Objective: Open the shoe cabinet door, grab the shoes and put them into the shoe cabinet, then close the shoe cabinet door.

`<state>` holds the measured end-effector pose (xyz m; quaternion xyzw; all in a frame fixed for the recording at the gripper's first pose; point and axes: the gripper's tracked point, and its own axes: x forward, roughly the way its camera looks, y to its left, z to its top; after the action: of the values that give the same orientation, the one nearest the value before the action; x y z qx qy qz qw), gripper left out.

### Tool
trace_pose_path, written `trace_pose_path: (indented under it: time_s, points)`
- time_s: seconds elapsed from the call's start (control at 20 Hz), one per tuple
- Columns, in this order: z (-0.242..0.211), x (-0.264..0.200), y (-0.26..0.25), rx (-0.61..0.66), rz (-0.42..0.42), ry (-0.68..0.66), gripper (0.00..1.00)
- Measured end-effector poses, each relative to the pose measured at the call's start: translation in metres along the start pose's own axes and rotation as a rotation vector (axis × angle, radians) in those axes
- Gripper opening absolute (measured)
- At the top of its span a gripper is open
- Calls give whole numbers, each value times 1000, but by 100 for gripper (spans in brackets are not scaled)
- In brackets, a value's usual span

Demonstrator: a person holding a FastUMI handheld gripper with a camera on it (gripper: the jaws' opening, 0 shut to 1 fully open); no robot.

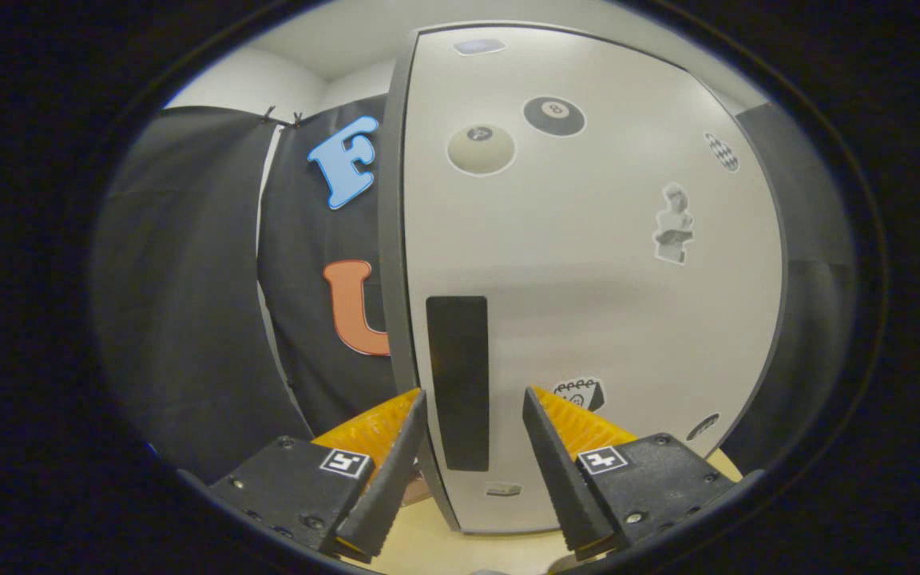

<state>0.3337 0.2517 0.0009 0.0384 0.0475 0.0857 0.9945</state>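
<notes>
on the left hangs the black booth cloth (188, 303). right of it stands the shoe cabinet (588, 263), its pale door (604, 319) shut (stickers dotted over the face), filling the far scene. a dark vertical handle strip (458, 382) sits near the door's left edge. the gripper (472, 393) has its fingers spread apart, nothing gripped, the strip seen between their tips.
</notes>
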Motion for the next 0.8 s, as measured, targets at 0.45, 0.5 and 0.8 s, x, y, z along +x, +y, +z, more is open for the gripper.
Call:
trace_pose_path:
  time_s: [0.45,0.5,0.8]
  points:
    - [-4,2,0,18,45,39,37]
    - [-4,-3,2,16,63,45,36]
    - [-7,-44,6,-18,100,48,32]
